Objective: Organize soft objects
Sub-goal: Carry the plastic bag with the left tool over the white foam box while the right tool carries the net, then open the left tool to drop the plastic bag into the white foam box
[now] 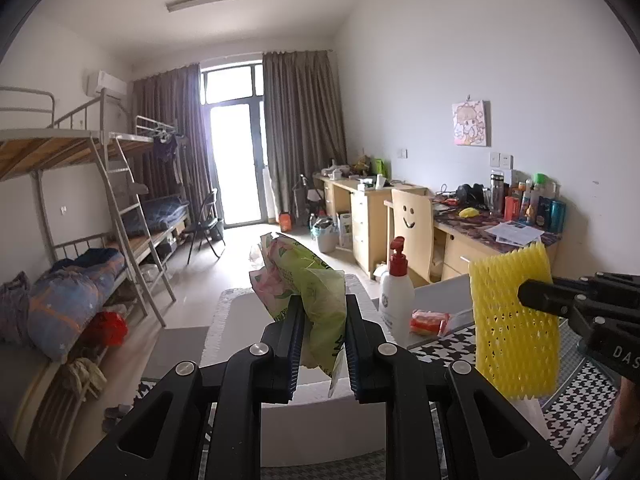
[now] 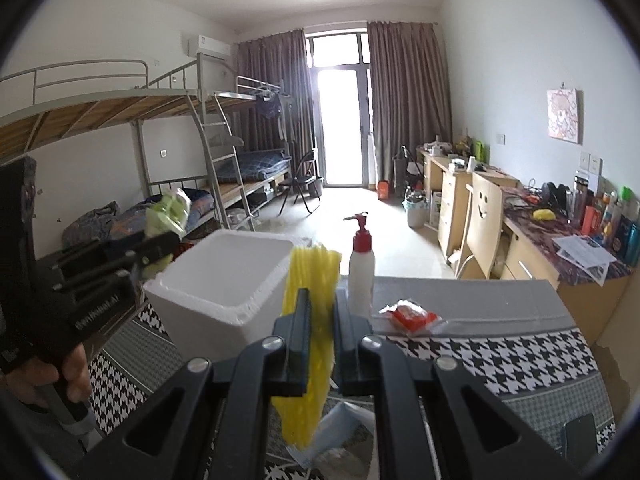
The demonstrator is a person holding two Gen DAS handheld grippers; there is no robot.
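- Yellow foam net sleeve (image 2: 310, 320) is pinched flat in the right gripper (image 2: 320, 320) jaws, held above the desk (image 2: 500, 344).
- Green tissue pack (image 1: 308, 292) is clamped in the left gripper (image 1: 322, 344) jaws over the white foam box (image 2: 224, 276).
- Pump bottle (image 2: 361, 272) and an orange packet (image 2: 412, 316) stand just beyond.

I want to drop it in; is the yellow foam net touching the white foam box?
Apart: the left wrist view shows the yellow foam net hanging clear of the white foam box.
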